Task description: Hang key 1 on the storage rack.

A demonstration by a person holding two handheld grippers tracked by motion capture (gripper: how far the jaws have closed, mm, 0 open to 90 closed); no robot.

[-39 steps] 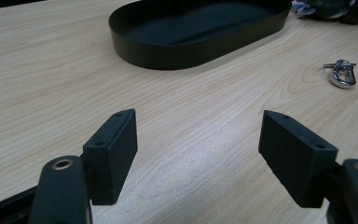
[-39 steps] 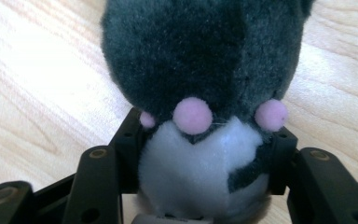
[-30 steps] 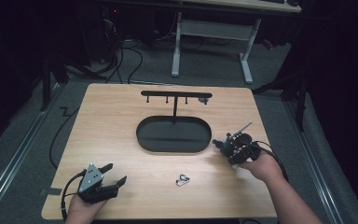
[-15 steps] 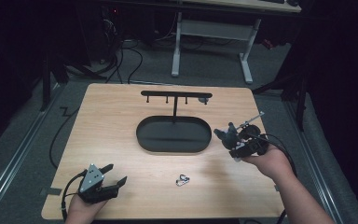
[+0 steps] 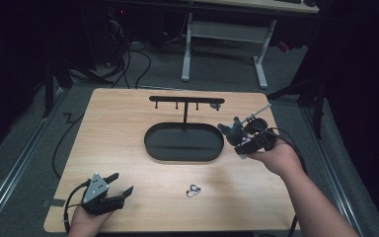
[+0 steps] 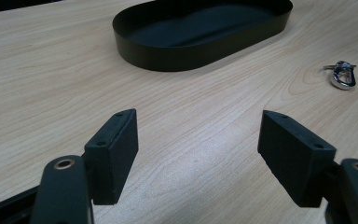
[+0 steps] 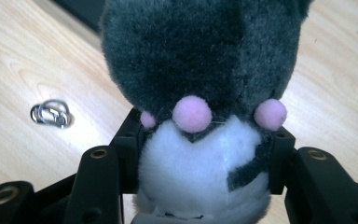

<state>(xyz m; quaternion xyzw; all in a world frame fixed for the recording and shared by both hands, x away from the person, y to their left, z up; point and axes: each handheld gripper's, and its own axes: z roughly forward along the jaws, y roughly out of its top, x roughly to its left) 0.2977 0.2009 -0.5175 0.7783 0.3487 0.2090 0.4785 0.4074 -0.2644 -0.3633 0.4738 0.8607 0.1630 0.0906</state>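
- The small grey-and-white plush toy with pink pompom dots (image 7: 200, 121) sits squarely between the jaws of the right gripper (image 5: 238, 134), its white belly pressed by a pad on each side and its dark furry top standing out past the tips.
- Those jaws stand roughly half closed, clamped on the soft body; the toy hangs in the air, off the wooden surface (image 5: 128, 123).
- The step in hand looks like carrying the toy toward the black stand: a thin post with a hooked crossbar (image 5: 186, 101) rising from a black oval tray (image 5: 183, 143), which lies just beyond and to one side of the jaw tips.
- A thin metal piece pokes out behind the right gripper; whether it belongs to the toy I cannot tell.
- The next move probably calls for bringing the toy over the tray or up to a hook, keeping the squeeze steady so the plush does not slip.
- The left gripper (image 5: 117, 185) rests low, its jaws wide apart with nothing between them.
- A small silver metal clip (image 6: 343, 75) lies ahead of the left jaws, off to their right, flat on the surface.
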